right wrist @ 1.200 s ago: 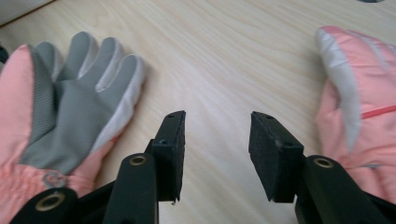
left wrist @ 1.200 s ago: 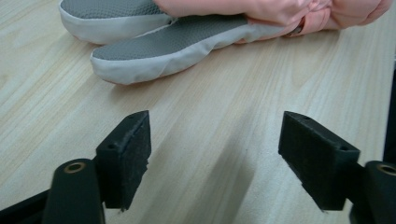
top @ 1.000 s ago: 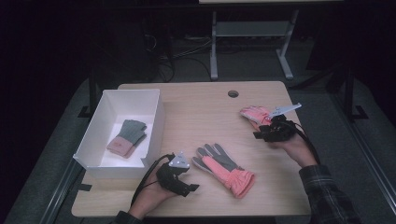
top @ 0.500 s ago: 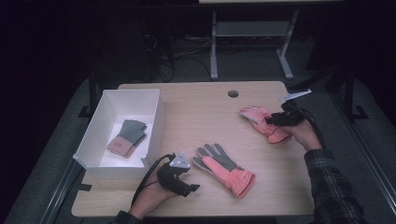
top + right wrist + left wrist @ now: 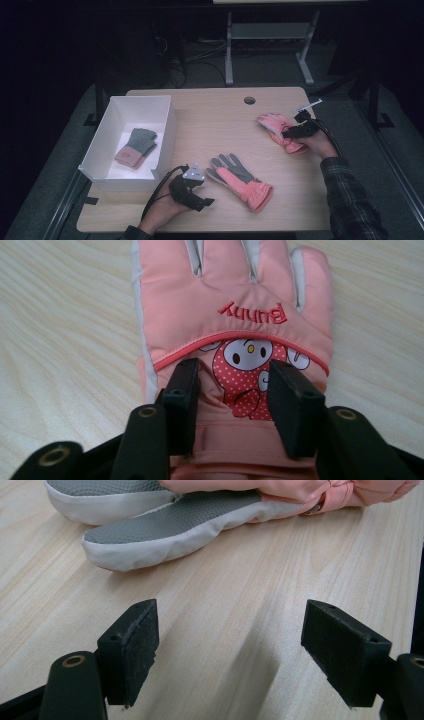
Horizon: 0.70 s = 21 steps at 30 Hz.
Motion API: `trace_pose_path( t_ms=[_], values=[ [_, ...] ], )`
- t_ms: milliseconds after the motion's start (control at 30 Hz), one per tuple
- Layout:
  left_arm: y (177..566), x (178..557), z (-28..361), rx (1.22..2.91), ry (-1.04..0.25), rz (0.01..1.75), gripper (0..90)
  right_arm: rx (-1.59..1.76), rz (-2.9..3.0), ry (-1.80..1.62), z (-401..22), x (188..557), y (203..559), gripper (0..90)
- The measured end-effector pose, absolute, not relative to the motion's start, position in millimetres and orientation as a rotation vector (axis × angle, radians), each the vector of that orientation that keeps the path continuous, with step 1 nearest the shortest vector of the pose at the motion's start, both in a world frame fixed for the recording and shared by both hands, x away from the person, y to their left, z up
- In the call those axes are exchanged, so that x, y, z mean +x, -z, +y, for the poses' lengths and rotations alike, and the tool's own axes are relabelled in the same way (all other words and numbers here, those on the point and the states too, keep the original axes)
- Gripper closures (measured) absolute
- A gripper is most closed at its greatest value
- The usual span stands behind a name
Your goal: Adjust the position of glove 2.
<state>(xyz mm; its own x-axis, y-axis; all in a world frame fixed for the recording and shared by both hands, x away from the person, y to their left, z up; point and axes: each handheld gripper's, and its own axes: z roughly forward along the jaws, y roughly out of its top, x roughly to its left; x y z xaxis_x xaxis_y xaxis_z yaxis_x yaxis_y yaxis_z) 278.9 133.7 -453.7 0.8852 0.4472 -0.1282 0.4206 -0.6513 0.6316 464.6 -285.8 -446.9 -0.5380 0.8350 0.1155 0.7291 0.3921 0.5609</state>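
Observation:
A pink glove [image 5: 277,129] with a bunny picture [image 5: 235,305] lies flat at the table's right side, fingers pointing away from my right gripper [image 5: 289,134]. That gripper [image 5: 232,390] is shut on the glove's wrist part, its jaws pinching the fabric on either side of the bunny patch. A second pink glove [image 5: 240,180], grey palm up [image 5: 175,525], lies near the front middle. My left gripper [image 5: 204,192] rests on the table just left of that glove's fingers. Its jaws [image 5: 230,650] stand wide open over bare wood.
A white box [image 5: 127,177] stands at the left of the table, with a grey and pink glove [image 5: 136,147] lying inside. A round cable hole [image 5: 249,100] sits near the far edge. A metal frame [image 5: 270,35] stands on the floor behind the table.
My right gripper has drawn back to the right and down along the pink glove to its wrist end, and the glove now lies stretched out flat. The left gripper has kept still.

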Motion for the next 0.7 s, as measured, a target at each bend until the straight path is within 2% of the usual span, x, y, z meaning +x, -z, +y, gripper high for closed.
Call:
trace_pose_path(
  t_ms=[67, 100, 133, 167, 200, 267, 500, 700],
  values=[
    [454.3, 278.7, 133.1, 2.368, -0.05, 0.618, 22.9, 1.406, 2.48, -0.826, -284.8, 466.8, 447.8, 64.0],
    [454.3, 278.7, 133.1, 2.368, -0.05, 0.618, 22.9, 1.406, 2.48, -0.826, -284.8, 466.8, 447.8, 64.0],
    [454.7, 278.2, 133.0, 2.373, -0.052, 0.616, 23.0, 1.392, 2.511, -0.788, -282.4, 469.0, 445.6, 73.4],
    [454.7, 278.2, 133.0, 2.373, -0.052, 0.616, 23.0, 1.392, 2.511, -0.788, -282.4, 469.0, 445.6, 73.4],
    [454.3, 278.1, 133.5, 2.375, -0.053, 0.615, 23.0, 1.368, 2.532, -0.75, -278.4, 470.7, 443.5, 81.1],
    [454.0, 278.2, 133.6, 2.367, -0.054, 0.626, 23.1, 1.359, 2.537, -0.739, -277.6, 471.3, 442.5, 85.7],
    [453.5, 278.6, 134.0, 2.364, -0.051, 0.624, 23.5, 1.372, 2.509, -0.802, -282.8, 468.5, 440.2, 89.3],
    [453.6, 278.7, 134.0, 2.361, -0.048, 0.623, 23.5, 1.386, 2.469, -0.857, -292.1, 460.3, 423.9, 89.6]
  ],
)
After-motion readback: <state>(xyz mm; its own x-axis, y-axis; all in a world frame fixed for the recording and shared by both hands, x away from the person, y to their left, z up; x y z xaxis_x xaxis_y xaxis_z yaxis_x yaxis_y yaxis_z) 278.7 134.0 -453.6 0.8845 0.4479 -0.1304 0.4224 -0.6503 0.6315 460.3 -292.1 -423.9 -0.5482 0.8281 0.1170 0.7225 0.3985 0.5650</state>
